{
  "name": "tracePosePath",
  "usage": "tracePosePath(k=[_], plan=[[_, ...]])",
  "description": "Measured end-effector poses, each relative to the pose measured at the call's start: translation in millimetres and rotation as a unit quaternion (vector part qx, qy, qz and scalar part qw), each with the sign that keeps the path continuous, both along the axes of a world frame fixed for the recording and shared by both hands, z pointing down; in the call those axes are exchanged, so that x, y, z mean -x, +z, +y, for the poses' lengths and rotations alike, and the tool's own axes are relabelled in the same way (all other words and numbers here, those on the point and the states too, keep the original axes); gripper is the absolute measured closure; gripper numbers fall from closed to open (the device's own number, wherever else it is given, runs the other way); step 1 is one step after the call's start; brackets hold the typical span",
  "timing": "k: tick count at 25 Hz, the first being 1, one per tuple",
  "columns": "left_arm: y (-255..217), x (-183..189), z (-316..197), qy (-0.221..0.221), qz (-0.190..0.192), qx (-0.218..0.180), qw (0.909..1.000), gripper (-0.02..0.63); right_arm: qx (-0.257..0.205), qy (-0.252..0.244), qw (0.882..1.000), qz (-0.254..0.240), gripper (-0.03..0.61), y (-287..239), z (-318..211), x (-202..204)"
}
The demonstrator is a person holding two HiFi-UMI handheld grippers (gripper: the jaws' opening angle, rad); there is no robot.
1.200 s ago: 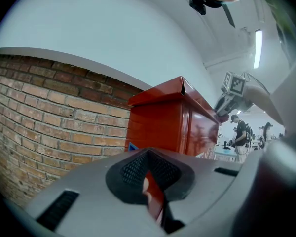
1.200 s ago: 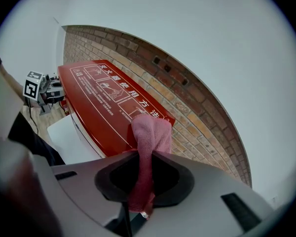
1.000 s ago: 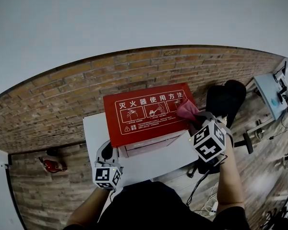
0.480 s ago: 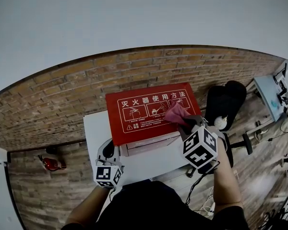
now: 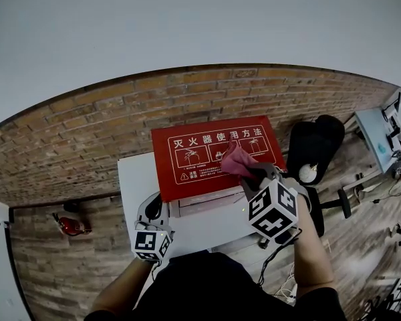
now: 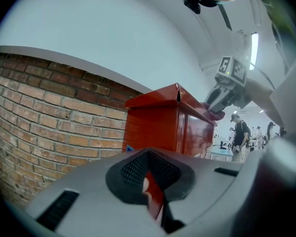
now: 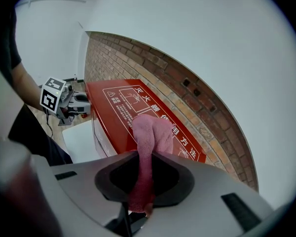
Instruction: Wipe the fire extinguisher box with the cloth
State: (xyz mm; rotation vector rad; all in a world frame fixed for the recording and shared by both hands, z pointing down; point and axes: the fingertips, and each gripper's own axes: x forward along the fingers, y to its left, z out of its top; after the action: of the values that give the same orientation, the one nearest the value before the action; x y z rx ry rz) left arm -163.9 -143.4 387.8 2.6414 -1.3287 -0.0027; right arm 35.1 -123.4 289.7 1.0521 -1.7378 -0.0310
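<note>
Judging by look, fire extinguisher box (image 5: 214, 156) is rigid, probably sheet metal, heavy, with glossy red lid. Sits on white tabletop (image 5: 137, 179) against brick wall (image 5: 87, 139); no lifting needed, only pressure on lid. Cloth (image 5: 237, 158) is pink, soft, limp, light, bunched on lid's right half. Best held by gathered tail. Right tool (image 7: 140, 181) pinching that tail, tilted down onto lid, forearm coming in from right. Left tool (image 5: 152, 207) level near box's lower left corner, jaws pressed together, empty.
</note>
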Motion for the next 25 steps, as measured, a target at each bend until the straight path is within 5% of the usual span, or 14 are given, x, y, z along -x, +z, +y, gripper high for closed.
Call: tracePosePath(k=[25], plan=[[-2, -1, 3, 0.019, 0.004, -0.002, 0.9998, 0.595, 0.000, -0.085, 0.996, -0.013, 0.506, -2, -2, 78]])
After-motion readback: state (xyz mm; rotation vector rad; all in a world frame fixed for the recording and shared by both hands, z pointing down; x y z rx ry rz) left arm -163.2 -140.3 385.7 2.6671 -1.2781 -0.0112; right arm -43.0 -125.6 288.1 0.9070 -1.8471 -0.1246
